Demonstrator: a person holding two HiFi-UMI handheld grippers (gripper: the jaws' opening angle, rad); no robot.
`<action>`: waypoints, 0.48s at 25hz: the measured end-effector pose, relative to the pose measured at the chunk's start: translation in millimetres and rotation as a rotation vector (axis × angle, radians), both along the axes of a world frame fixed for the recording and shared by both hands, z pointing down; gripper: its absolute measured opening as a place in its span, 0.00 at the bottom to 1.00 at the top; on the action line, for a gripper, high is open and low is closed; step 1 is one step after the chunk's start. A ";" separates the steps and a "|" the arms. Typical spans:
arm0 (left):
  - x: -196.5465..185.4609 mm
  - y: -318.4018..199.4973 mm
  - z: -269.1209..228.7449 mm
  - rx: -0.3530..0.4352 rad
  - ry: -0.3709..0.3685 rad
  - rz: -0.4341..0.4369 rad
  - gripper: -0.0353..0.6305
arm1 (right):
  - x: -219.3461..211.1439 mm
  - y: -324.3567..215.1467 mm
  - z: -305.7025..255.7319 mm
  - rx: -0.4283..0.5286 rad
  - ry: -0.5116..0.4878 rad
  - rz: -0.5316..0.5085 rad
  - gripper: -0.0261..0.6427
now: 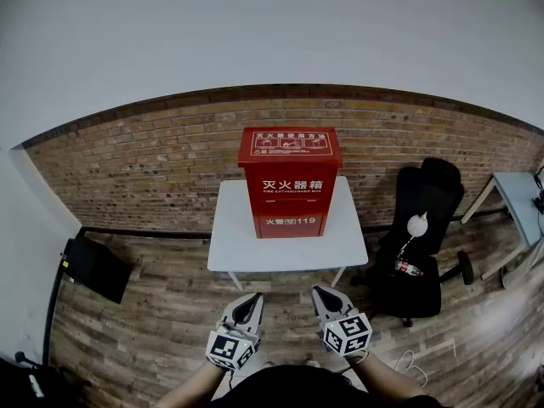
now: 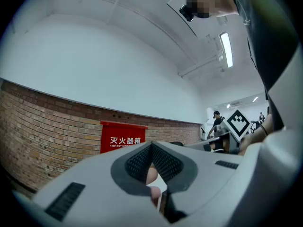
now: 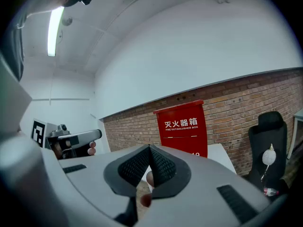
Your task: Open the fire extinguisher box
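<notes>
Head view: the red fire extinguisher box stands closed on a white table, well apart from the left gripper and right gripper, both with jaws pressed together, holding nothing. Best approach, likely: step in squarely, part them, then catch the front edge of the lid.

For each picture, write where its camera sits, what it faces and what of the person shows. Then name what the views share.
Head view: on the person's head, looking steeply down at the fire extinguisher box on the white table; forearms, left gripper and right gripper show.
Left gripper view: on the left gripper, looking along its shut jaws toward the box.
Right gripper view: on the right gripper, shut jaws ahead, box beyond.
Shared: the box appears in all three.
</notes>
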State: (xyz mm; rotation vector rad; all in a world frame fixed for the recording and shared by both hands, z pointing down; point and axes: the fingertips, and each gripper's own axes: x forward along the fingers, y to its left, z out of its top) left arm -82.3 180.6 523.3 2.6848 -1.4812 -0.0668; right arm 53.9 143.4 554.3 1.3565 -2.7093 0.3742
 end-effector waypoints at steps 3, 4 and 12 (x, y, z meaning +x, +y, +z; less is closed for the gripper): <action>-7.0 -4.0 -0.3 -0.008 -0.005 -0.007 0.13 | -6.2 -2.4 0.2 0.000 0.001 0.001 0.07; -9.0 -5.0 0.4 -0.011 -0.007 -0.007 0.13 | -8.7 -2.4 0.0 0.001 -0.001 -0.001 0.07; -30.3 -7.1 11.7 -0.021 -0.004 0.012 0.13 | -36.5 5.4 -3.7 0.031 -0.032 -0.040 0.07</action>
